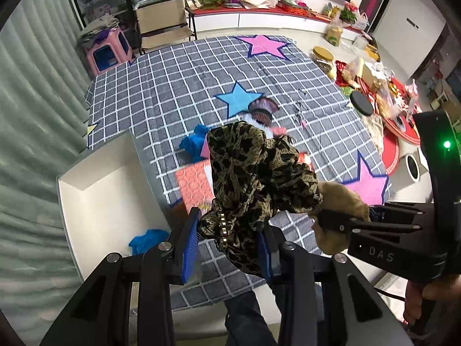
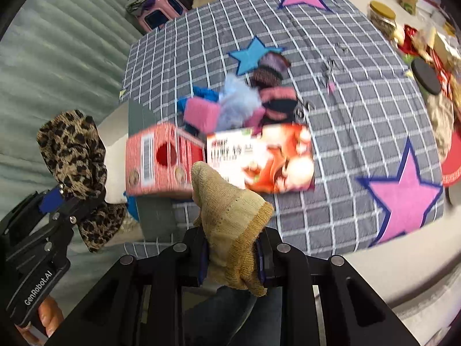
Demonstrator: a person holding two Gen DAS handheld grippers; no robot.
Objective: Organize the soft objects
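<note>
1. We're looking down on a grey checked blanket point(image 1: 178, 86) w/ pink & blue stars, covering most of the floor in both views; a pale curtain point(image 1: 31, 121) is hanging along the left.
2. A white box point(image 1: 115, 201) is sitting at the blanket's near-left corner, w/ a blue cloth point(image 1: 148, 240) lying inside.
3. A red printed carton point(image 2: 219, 158) is lying near the middle of the blanket, just beyond both grippers.
4. A pile of soft things point(image 2: 239, 101) – pink, blue, pale & dark bits – is sitting just past the carton, near the blue star.
5. We're holding a leopard-print cloth point(image 1: 253, 173) in the left gripper point(image 1: 227, 248); its blue fingers are clamped on the bunched fabric, lifted above the blanket's near edge.
6. We're holding a tan knit sock point(image 2: 230, 219) in the right gripper point(image 2: 232, 262); fingers are squeezed tight on it, toe end sticking up over the carton.
7. The 2 grippers are hanging side by side, leopard cloth left of sock, apart.
</note>
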